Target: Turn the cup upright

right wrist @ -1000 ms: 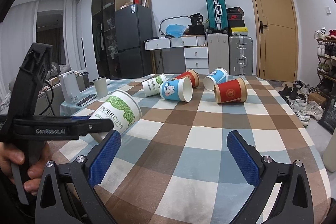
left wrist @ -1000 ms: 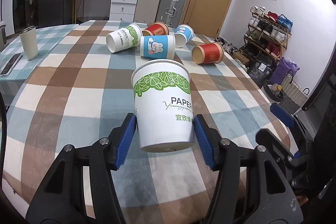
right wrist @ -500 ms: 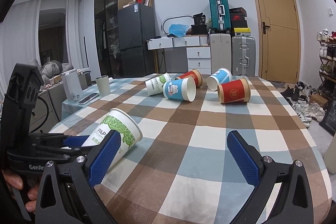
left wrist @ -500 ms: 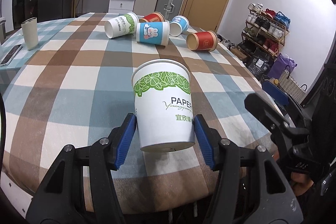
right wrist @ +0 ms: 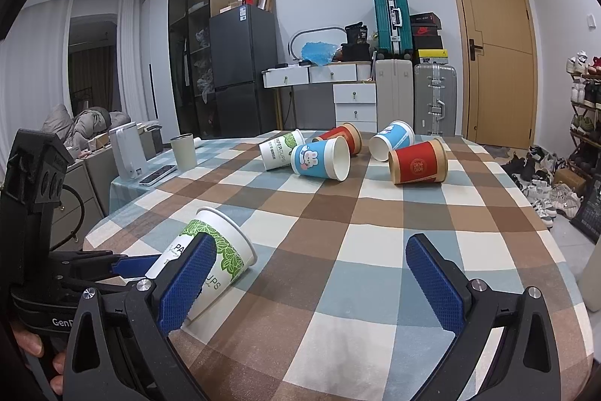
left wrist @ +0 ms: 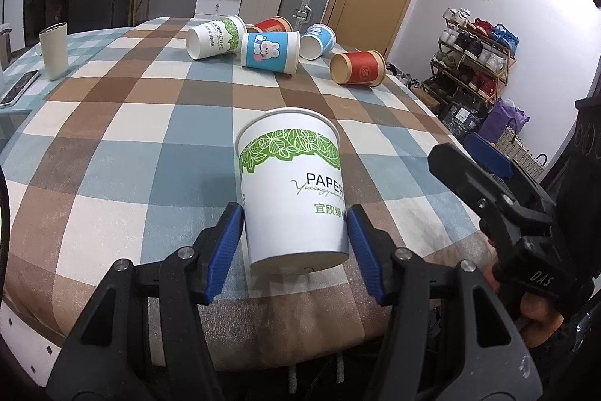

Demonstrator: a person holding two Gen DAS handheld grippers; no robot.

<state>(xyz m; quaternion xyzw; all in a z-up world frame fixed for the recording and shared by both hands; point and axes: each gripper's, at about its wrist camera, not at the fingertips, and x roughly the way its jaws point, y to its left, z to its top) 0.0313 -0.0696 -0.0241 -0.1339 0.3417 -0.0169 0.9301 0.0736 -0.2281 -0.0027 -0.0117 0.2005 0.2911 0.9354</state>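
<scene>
My left gripper (left wrist: 295, 243) is shut on a white paper cup with a green leaf band (left wrist: 291, 186), gripping it near its base. The right wrist view shows this cup (right wrist: 210, 262) tilted, mouth up and away, low over the near left part of the checked tablecloth (right wrist: 338, 250). My right gripper (right wrist: 306, 282) is open and empty above the table's near edge, to the right of the cup. In the left wrist view only part of the right gripper (left wrist: 488, 183) shows, at the right.
Several cups lie on their sides at the far end: a white-green one (left wrist: 214, 38), a blue rabbit one (left wrist: 270, 49), a red one (left wrist: 358, 68), a further blue one (left wrist: 319, 40) and a further red one (left wrist: 272, 25). A beige tumbler (left wrist: 54, 49) and a phone (left wrist: 17, 87) sit on the left.
My left gripper has drawn back toward the near table edge and lowered with the cup held. The right gripper stays open and has hardly moved.
</scene>
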